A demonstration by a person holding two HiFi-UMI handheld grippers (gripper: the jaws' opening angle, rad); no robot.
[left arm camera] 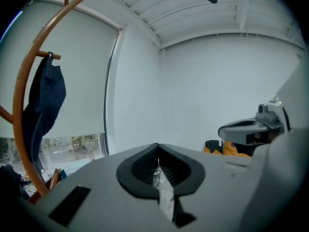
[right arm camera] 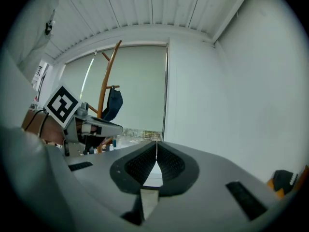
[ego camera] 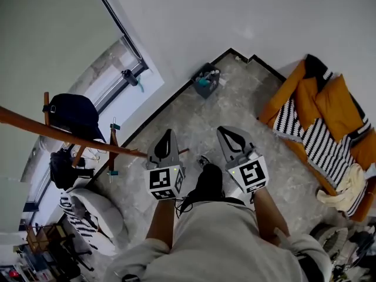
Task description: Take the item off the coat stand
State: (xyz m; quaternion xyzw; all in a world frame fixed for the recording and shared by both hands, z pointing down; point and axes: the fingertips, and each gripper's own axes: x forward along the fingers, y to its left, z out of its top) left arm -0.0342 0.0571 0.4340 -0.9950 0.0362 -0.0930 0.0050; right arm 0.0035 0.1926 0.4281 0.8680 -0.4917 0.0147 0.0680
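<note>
A wooden coat stand (ego camera: 64,135) reaches in from the left of the head view. A dark navy item (ego camera: 73,113) hangs on one of its pegs, and a black item (ego camera: 61,168) hangs lower down. My left gripper (ego camera: 168,134) and right gripper (ego camera: 225,130) are side by side over the floor, to the right of the stand and apart from it. Both are shut with nothing between their jaws. In the left gripper view the stand's curved pole (left arm camera: 21,91) and the navy item (left arm camera: 46,98) lie far left of the shut jaws. In the right gripper view the stand (right arm camera: 107,74) and navy item (right arm camera: 114,104) are distant.
An orange sofa with a striped blanket (ego camera: 320,116) stands at the right. A small bin (ego camera: 205,80) sits by the wall corner. A white pouffe (ego camera: 97,211) and clutter lie below the stand, beside a large window (ego camera: 117,87). My shoe (ego camera: 207,184) is on the stone floor.
</note>
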